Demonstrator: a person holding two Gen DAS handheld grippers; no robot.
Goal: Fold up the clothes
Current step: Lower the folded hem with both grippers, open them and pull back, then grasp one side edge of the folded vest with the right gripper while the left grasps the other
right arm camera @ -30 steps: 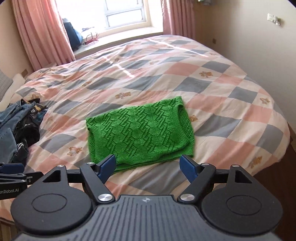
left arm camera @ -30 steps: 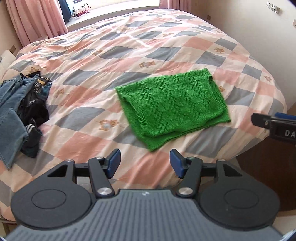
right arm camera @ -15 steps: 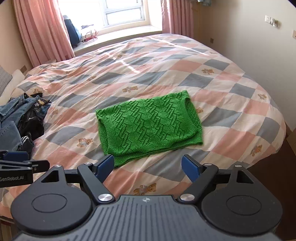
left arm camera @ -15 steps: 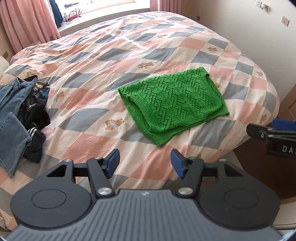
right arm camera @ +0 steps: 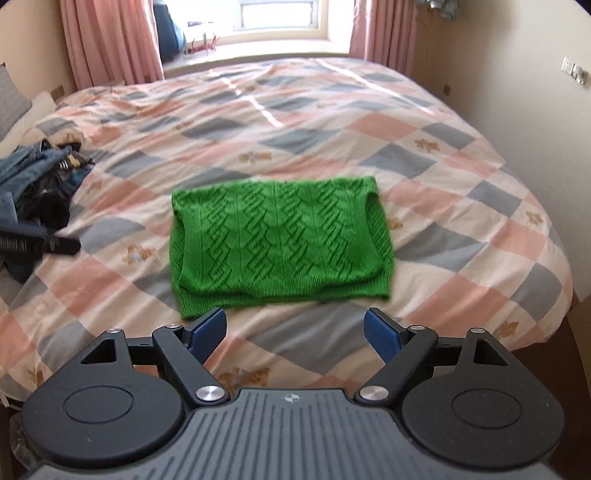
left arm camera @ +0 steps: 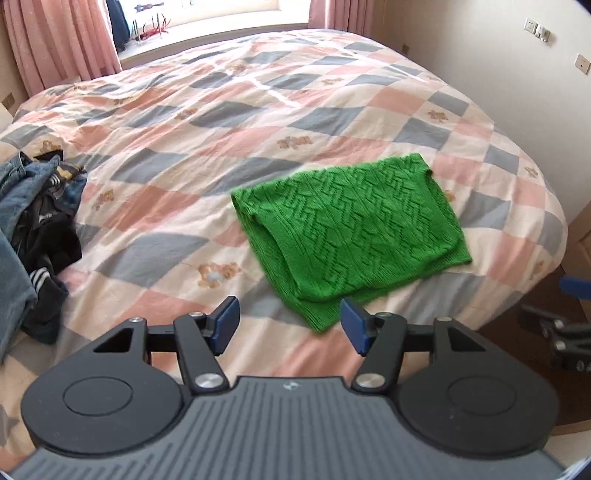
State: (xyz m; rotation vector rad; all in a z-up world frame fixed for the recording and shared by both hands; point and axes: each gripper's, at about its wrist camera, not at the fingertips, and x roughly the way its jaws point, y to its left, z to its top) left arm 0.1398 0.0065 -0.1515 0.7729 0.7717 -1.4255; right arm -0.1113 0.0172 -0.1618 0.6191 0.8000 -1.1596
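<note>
Left gripper (left arm camera: 289, 324): 2 blue-padded fingers (left arm camera: 226, 323) spread wide, nothing between them, hovering over the near edge of the bed. Right gripper (right arm camera: 294, 334): fingers (right arm camera: 382, 334) likewise wide apart, empty, just short of the sweater's near hem.

Straight ahead, the green knit sweater (right arm camera: 279, 242), folded into a flat rectangle, lying on the quilt (right arm camera: 406, 155) toward the near right part of the bed; from the left wrist view (left arm camera: 351, 230) seen at an angle, one corner pointing at the gap between the fingers. Apart from both grippers, not touched.

Quilt in pink, grey and cream diamonds with small teddy bear prints. At the far left edge, a heap of unfolded clothes (left arm camera: 33, 236), denim and dark fabric with white stripes. Beyond the bed, a bright window (right arm camera: 277, 16) with a sill, pink curtains (right arm camera: 110, 40) on both sides. Cream wall on the right, white switch plates (left arm camera: 537, 29). Dark floor past the bed's right corner.

No legible writing; only a small emblem on each gripper body, blurred.
</note>
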